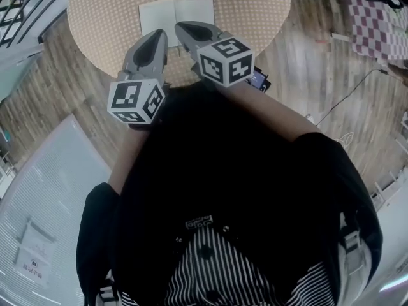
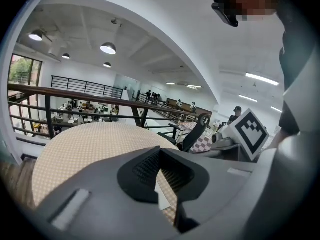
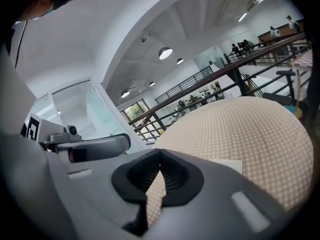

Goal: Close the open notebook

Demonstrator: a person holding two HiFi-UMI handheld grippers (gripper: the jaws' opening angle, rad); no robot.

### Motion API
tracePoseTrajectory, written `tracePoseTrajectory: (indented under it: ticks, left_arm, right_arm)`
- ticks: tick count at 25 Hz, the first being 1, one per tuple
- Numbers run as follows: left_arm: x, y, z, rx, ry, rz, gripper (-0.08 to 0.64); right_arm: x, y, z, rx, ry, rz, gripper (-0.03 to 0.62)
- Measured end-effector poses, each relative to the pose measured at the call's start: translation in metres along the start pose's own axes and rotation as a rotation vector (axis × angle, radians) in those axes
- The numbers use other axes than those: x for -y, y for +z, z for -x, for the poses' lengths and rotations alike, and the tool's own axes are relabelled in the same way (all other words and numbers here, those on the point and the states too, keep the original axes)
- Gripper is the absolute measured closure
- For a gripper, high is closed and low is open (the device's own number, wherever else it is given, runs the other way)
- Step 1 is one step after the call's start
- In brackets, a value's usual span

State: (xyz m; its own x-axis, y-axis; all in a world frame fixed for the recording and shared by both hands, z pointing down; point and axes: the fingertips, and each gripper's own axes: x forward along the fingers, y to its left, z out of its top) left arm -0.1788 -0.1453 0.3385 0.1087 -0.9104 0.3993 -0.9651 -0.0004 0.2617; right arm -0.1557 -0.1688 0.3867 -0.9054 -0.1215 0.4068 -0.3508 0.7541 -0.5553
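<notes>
Black fabric of the person's top filled the foreground. Just beyond it, 2 tools were held side by side above the near part of the round tan table, likely lined up for an approach. The left gripper and right gripper each had jaws clenched together on nothing. Further on, the notebook lay open and flat on the table, seemingly untouched, with both tips pointing toward its near edge.

White notebook lies open, flat on round table.
</notes>
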Motion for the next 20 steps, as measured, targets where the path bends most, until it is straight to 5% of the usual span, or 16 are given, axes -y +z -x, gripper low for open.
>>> tracePoseTrajectory:
  ticks: [6,20]
  left_arm:
    - [-0.02,-0.024,-0.006,-0.042,-0.007,0.098,0.557]
    - [-0.016,-0.019,-0.067,-0.104,-0.152,0.074,0.557]
  right_arm:
    - [0.029,-0.004,-0.017,0.006,-0.057,-0.034,0.591]
    - [0.066,0.001,-0.011,0.035,-0.163,-0.073,0.591]
